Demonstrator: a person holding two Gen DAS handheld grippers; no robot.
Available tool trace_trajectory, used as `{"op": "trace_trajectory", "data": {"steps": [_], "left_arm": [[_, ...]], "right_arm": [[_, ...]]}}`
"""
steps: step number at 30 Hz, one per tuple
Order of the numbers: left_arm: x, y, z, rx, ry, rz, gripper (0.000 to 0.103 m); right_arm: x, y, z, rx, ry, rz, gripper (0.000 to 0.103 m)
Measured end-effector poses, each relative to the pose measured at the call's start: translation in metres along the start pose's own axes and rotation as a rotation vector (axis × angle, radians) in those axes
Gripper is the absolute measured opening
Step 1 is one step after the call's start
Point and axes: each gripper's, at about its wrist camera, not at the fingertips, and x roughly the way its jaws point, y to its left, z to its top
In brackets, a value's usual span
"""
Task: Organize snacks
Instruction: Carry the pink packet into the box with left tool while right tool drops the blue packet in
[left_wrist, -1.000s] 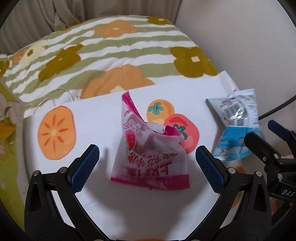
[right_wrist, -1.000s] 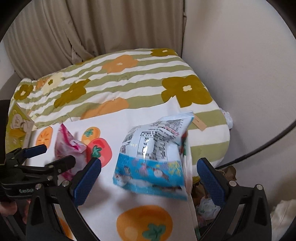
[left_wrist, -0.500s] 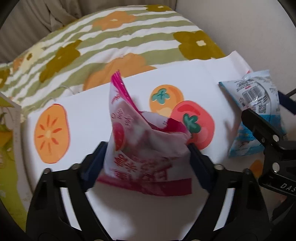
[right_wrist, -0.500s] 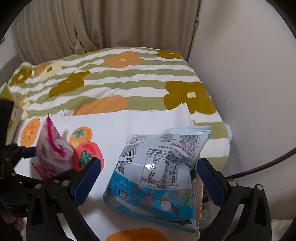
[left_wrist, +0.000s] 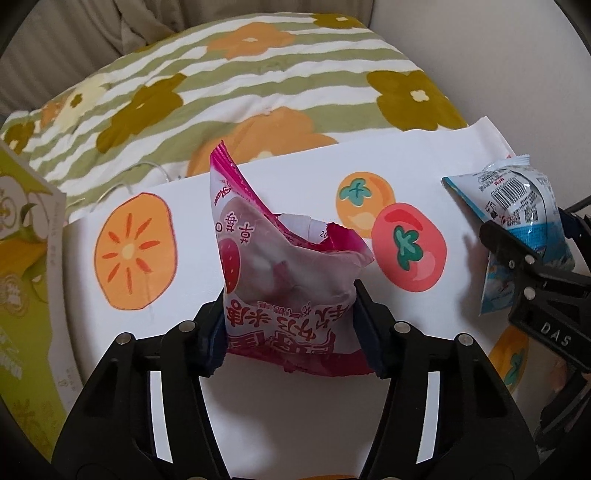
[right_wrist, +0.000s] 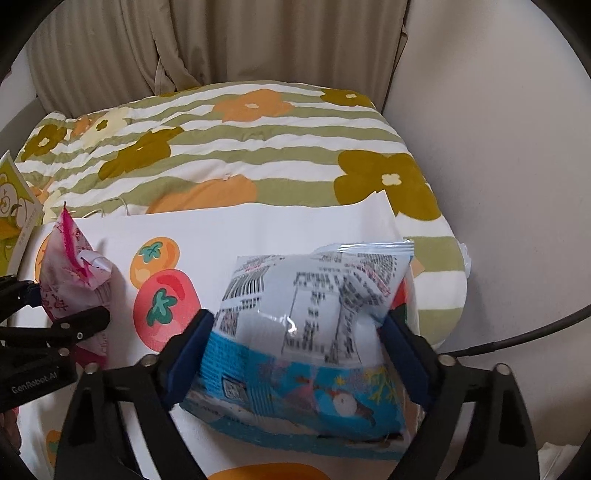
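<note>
White paper printed with persimmons (left_wrist: 280, 402) covers the near part of the surface, laid over a green-striped floral quilt (left_wrist: 229, 74) that runs back to beige curtains (right_wrist: 207, 40) and a plain wall.

Nearest in the left wrist view, the left gripper (left_wrist: 290, 328) has just been closing, and its blue pads now press both sides of the pink strawberry snack packet (left_wrist: 284, 273), which stands on the paper with its torn top upward. In the right wrist view, the right gripper (right_wrist: 295, 354) has also just been closing; its pads touch the flanks of the blue-and-white snack bag (right_wrist: 314, 314) near the paper's right edge, and the film looks only lightly dented, so I judge that grip less settled than the left one.

Risks as I read them: the pink packet is open at the top, so tipping it could spill its contents, and a hard squeeze could crush what is inside. The blue bag is puffy and slick; pinched across its air cushion it may slide out or rotate when lifted. The two grippers sit close together, so one could knock the other's packet.

Counts: two grippers, two snack packets, one printed paper sheet, one green carton (left_wrist: 22, 280) at the far left edge, one quilt. Beyond, only curtains and wall.
</note>
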Motion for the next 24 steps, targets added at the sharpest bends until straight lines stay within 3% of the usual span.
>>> {"op": "trace_trajectory", "data": {"steps": [5,15,24], "left_arm": [[-0.018,0.002,-0.004,-0.027,-0.034,-0.007,0.054],[-0.120,0.014,-0.012,-0.064,-0.177,-0.031,0.054],[-0.228,0.079,-0.031,-0.123,-0.304,0.020,0.054]], "right_arm": [[-0.008,-0.001,-0.001,-0.017,-0.022,0.018,0.066],[-0.092,0.012,0.017,-0.042,-0.196,0.079,0.065],[-0.179,0.072,0.044,-0.082,-0.302,0.250,0.065]]}}
